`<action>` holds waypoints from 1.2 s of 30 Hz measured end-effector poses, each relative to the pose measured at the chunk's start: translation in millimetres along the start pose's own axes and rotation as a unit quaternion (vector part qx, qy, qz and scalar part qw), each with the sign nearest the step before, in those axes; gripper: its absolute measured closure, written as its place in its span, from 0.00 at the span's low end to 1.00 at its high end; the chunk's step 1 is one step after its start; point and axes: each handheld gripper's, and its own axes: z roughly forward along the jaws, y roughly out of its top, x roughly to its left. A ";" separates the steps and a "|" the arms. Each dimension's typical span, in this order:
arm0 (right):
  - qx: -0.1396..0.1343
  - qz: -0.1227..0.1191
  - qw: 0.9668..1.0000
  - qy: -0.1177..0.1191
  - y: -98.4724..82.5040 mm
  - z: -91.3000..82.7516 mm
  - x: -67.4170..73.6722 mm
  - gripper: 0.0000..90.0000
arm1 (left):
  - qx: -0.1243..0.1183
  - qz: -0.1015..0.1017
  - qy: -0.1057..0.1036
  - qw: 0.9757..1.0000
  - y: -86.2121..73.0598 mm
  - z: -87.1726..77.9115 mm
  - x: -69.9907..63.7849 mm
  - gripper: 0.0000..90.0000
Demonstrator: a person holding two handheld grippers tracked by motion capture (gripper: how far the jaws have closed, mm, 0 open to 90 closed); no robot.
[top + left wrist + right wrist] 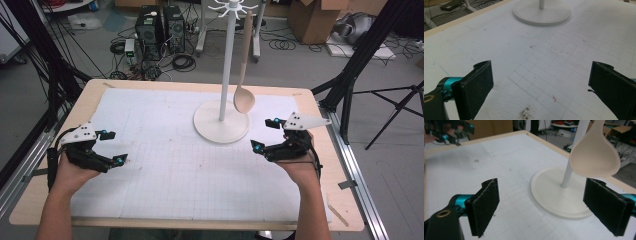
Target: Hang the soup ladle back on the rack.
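The wooden spoon (244, 65) hung from a hook at the top of the white stand (221, 129), handle up and bowl down, so its long axis ran nearly upright, with the bowl just above the stand's round base. The right gripper (264, 134) was much the nearer of the two: it sat low over the white mat (165, 170) just to the right of the base, with the spoon up and to its left. Its jaws stood wide apart with nothing between them; in the right gripper view the bowl (594, 158) hung ahead of them, above the right-hand jaw. The left gripper (116, 147) rested well apart at the mat's left side, also gaping and empty. Whether the bowl touched the pole was hard to tell; it seemed to hang just clear.
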 end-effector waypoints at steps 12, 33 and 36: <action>-0.014 0.014 1.000 0.001 -31.9 -0.1 7.1 0.11 | -0.002 -0.002 -0.002 1.000 -1.7 0.5 1.4 0.07; 0.014 0.027 0.999 0.010 -44.6 25.0 7.6 0.00 | -0.023 -0.007 -0.012 1.000 0.6 -2.8 2.9 0.07; 0.013 0.036 0.999 0.013 -48.5 25.4 3.2 0.00 | -0.024 -0.008 -0.012 1.000 0.5 -3.4 4.3 0.07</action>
